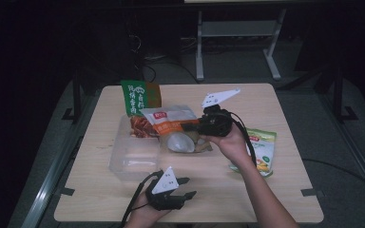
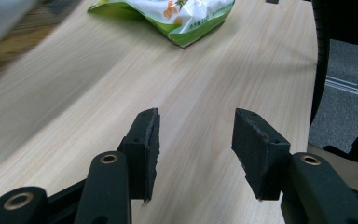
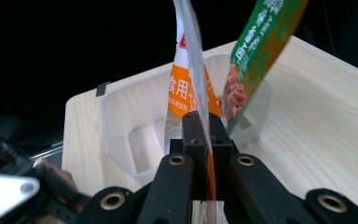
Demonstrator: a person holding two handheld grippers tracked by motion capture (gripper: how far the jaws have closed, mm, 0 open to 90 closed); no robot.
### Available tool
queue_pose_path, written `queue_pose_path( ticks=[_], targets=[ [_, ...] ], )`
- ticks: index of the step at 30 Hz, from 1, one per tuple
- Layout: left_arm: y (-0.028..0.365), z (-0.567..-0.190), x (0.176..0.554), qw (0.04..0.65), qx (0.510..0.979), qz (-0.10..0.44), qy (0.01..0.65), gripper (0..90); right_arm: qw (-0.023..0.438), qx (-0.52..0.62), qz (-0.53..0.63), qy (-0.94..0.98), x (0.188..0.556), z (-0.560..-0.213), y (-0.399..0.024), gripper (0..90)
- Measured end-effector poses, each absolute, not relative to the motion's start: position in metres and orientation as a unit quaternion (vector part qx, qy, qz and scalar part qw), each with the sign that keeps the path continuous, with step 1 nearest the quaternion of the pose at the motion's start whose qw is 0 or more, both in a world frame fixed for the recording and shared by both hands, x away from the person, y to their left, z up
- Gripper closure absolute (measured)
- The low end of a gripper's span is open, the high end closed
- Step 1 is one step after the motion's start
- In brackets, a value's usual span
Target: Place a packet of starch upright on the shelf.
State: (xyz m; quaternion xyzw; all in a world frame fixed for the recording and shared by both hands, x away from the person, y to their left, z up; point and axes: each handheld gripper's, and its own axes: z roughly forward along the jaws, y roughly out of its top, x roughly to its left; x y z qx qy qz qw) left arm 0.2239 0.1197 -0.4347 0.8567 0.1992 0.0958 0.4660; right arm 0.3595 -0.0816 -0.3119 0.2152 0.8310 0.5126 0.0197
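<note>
Right tongs (image 1: 196, 126) clenched on orange-white pouch (image 1: 171, 124) above clear tub (image 1: 133, 156) | left tongs (image 1: 186, 186) released, near edge | wooden worktop (image 1: 285, 109) bare far right | dark room around

Black tongs (image 2: 195, 154), brass rivets, grey plates.

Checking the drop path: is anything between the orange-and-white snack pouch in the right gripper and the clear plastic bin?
Yes. The green snack bag stands upright in the clear plastic bin's far end, beside the orange-and-white snack pouch; the near part looks free.
</note>
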Motion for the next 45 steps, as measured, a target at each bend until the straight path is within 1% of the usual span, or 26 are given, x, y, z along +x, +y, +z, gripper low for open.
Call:
queue_pose_path(
  ticks=[11,19,28,39,45],
  targets=[
    [0.122,-0.434,0.225,0.468,0.855,0.098,0.199,50.9,0.012,0.199,0.515,0.834,0.372,-0.306,-0.047,89.9],
    [0.123,-0.434,0.227,0.466,0.857,0.104,0.192,51.0,0.014,0.191,0.518,0.834,0.378,-0.302,-0.03,89.9],
    [0.126,-0.433,0.228,0.463,0.857,0.103,0.2,51.0,0.018,0.176,0.52,0.836,0.383,-0.295,-0.006,89.9],
    [0.128,-0.434,0.228,0.465,0.856,0.105,0.201,51.0,0.007,0.176,0.526,0.832,0.394,-0.303,0.022,89.9],
    [0.128,-0.436,0.227,0.465,0.856,0.105,0.202,51.0,0.0,0.173,0.528,0.832,0.4,-0.314,0.041,89.9]
  ],
)
